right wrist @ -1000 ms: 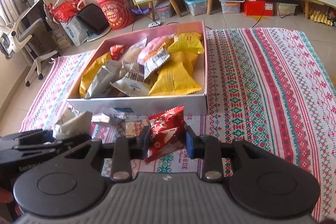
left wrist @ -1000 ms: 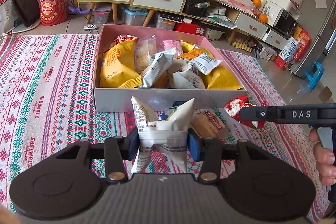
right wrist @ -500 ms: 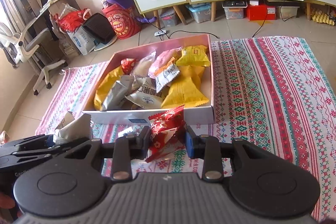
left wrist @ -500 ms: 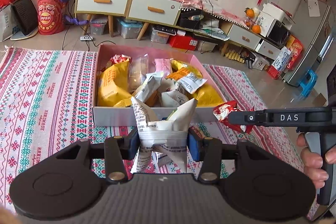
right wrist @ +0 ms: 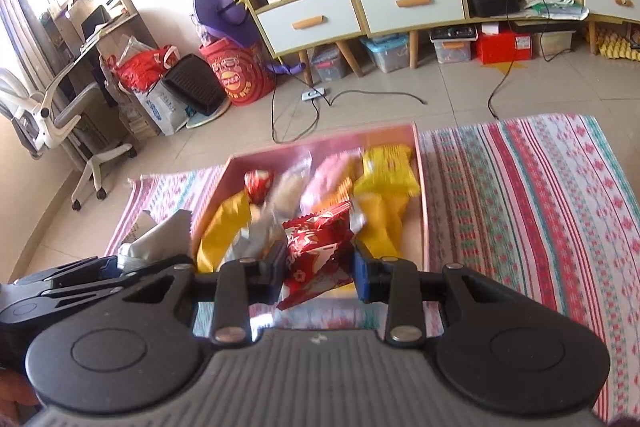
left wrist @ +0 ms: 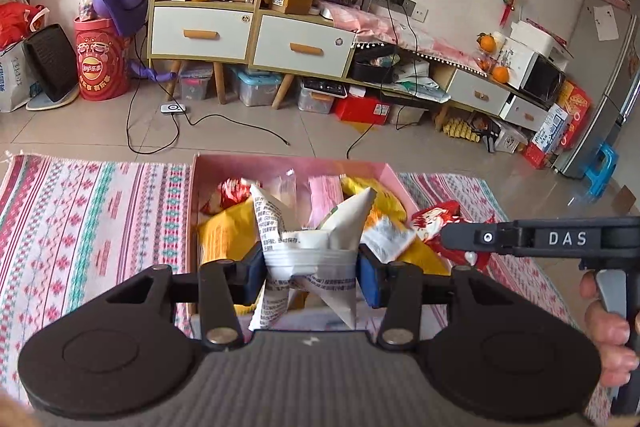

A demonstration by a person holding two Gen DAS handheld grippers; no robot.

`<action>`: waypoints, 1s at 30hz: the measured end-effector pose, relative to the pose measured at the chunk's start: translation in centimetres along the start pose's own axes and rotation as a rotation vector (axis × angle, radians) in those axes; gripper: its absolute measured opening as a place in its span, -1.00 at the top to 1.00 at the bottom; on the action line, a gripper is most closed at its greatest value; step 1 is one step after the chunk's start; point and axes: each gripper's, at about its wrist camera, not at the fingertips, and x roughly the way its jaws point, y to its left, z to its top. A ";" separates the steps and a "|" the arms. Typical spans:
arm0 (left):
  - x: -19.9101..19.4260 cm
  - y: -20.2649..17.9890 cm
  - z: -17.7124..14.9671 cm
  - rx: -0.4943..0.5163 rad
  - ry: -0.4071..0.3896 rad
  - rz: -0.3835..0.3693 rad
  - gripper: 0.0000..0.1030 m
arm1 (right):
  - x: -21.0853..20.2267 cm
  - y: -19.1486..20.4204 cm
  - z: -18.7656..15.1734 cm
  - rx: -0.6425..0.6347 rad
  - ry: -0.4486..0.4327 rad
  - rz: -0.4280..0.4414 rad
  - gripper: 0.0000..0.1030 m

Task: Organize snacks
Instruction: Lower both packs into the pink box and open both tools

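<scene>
A pink cardboard box (left wrist: 280, 163) (right wrist: 328, 147) full of yellow, white and red snack packets sits on the patterned rug (left wrist: 92, 211). My left gripper (left wrist: 310, 269) is shut on a white snack packet (left wrist: 308, 251), held above the near part of the box. My right gripper (right wrist: 318, 269) is shut on a red snack packet (right wrist: 316, 247), also held over the near end of the box. In the left wrist view the right gripper (left wrist: 448, 239) reaches in from the right with the red packet (left wrist: 434, 219). In the right wrist view the white packet (right wrist: 160, 231) shows at lower left.
The rug (right wrist: 540, 211) spreads to both sides of the box. Beyond it is tiled floor with cables (left wrist: 160, 131), a cabinet with drawers (left wrist: 248, 35), a red drum (left wrist: 100, 63) and an office chair (right wrist: 60, 123). A person's hand (left wrist: 608, 331) grips the right handle.
Both grippers have risen and moved forward with their packets, from in front of the box to over its near end. More of the room shows above the box.
</scene>
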 end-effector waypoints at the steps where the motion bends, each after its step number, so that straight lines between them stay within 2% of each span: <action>1: 0.4 0.0 0.4 0.002 -0.004 0.002 -0.03 | 0.4 0.1 0.4 0.008 -0.005 0.001 0.40; 5: 2.7 0.0 1.6 0.016 0.013 0.007 -0.03 | 2.4 0.1 1.5 0.013 -0.022 -0.025 0.40; 11: 6.1 1.0 2.8 -0.016 0.047 0.031 -0.04 | 5.2 -0.3 3.4 0.020 -0.018 -0.054 0.40; 22: 9.0 0.8 3.6 0.001 0.074 0.056 -0.05 | 7.7 -0.6 3.6 0.020 0.018 -0.095 0.39; 25: 9.1 0.6 3.5 0.016 0.077 0.045 -0.19 | 7.7 -0.7 3.6 0.035 0.018 -0.090 0.30; 27: 9.2 0.6 3.4 0.023 0.082 0.052 -0.35 | 7.5 -0.8 3.7 0.043 0.012 -0.093 0.10; 30: 9.1 0.5 3.4 0.020 0.081 0.041 -0.37 | 7.0 -0.8 3.8 0.030 0.000 -0.101 0.04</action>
